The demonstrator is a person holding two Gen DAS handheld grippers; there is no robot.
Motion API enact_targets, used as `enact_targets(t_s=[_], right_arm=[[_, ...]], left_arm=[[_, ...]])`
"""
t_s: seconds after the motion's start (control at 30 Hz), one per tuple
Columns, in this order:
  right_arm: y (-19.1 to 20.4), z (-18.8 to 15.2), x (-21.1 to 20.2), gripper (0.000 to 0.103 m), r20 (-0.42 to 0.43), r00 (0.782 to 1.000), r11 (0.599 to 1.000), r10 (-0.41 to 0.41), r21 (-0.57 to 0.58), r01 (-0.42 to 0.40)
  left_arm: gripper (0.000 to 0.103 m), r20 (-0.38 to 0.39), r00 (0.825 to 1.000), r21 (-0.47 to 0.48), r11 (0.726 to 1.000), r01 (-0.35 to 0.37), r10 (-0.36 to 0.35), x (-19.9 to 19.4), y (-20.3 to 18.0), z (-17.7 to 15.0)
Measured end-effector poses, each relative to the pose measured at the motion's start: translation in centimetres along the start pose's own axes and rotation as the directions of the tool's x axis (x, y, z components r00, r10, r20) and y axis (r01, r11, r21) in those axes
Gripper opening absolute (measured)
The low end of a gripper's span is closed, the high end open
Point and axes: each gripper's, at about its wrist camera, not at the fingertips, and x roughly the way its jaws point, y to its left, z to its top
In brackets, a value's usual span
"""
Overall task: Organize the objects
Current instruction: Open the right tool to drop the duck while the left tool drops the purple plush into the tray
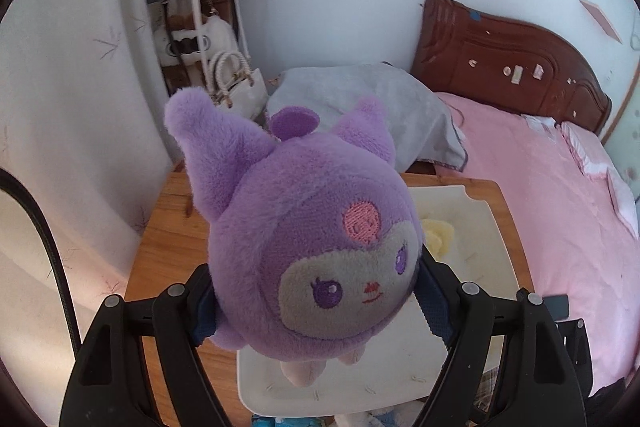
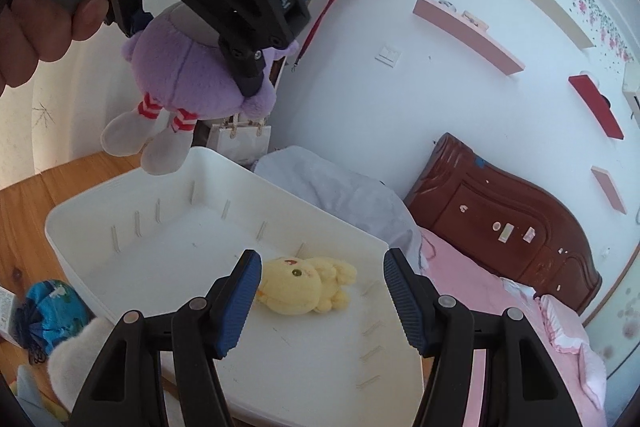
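While the left gripper [image 1: 316, 311] pinches a purple plush toy [image 1: 304, 247] between its blue ribbed pads, the toy hangs in the air over a white plastic bin [image 2: 120, 195]. Its fur is short and fuzzy, its body round, with two pointed ears that stick out ahead of the jaws and an embroidered pink patch above a grey face with stitched purple eyes. Seen from the right wrist, the toy's soft grey feet and red-and-white striped legs dangle below the left jaws, just above the bin's far rim. A hand [image 2: 36, 31] grips the black handle of the left gripper.

The right gripper [image 2: 322, 303] has its jaws spread wide with nothing between the pads; its blue pads are ridged and its arms are matte black. Just ahead of these jaws, and slightly toward the left pad, a small yellow plush toy [image 2: 308, 285] lies on its side on the smooth bin floor. The bin is shallow and rectangular with rounded corners and thin moulded ribs along its walls. It rests on a wooden tabletop [image 2: 24, 227] with a visible grain. To the left of the right jaws, outside the bin, lies a blue mesh-wrapped bundle [image 2: 52, 315] beside a fluffy white plush [image 2: 76, 359]. Beyond the jaws is a bed with a pink cover [image 1: 560, 227] and a carved, glossy brown headboard [image 2: 500, 219].
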Motion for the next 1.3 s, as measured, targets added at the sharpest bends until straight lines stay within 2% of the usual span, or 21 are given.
enact_targets(t_s=[0.23,0.33,0.4,0.53,0.7,0.87,1.1,1.3], right_arm=[[-0.5,-0.2,0.1,0.065,-0.035,0.999,0.999,-0.032,0.008,0.032],[-0.6,-0.3,-0.2,0.073,-0.048,0.997,0.998,-0.061,0.020,0.062],[-0.5,-0.3,-0.5,0.074,-0.046,0.996,0.997,-0.072,0.019,0.073],[0.0,-0.2,-1.0,0.078,-0.052,0.994,0.995,-0.098,0.012,0.099],[0.4,0.1,-1.9,0.079,-0.066,0.993,0.994,-0.093,0.044,0.096],[1.3,0.7,-3.2,0.081,-0.065,0.993,0.993,-0.099,0.065,0.103],[2.2,1.3,-5.0,0.081,-0.052,0.995,0.994,-0.090,0.055,0.092],[2.2,1.2,-7.1,0.081,-0.041,0.998,0.996,-0.051,0.075,0.054]], left_arm=[[0.086,-0.035,0.999,0.005,1.000,0.024,-0.024,0.7,-0.6,0.1],[0.086,-0.051,0.998,0.005,1.000,0.026,-0.026,0.9,-0.5,0.1],[0.087,-0.056,0.998,0.007,1.000,0.025,-0.025,1.0,-0.4,0.1],[0.087,-0.038,0.999,0.014,1.000,-0.011,0.012,0.7,-0.2,-0.1],[0.087,-0.035,0.999,0.002,1.000,0.019,-0.019,0.1,0.4,-0.3],[0.087,-0.013,1.000,0.026,1.000,0.014,-0.014,-1.1,0.6,-0.7],[0.087,0.034,0.999,0.031,0.999,-0.005,0.004,-3.7,0.9,-1.5],[0.087,0.063,0.997,-0.005,0.999,-0.035,0.035,-5.8,1.5,-2.9]])
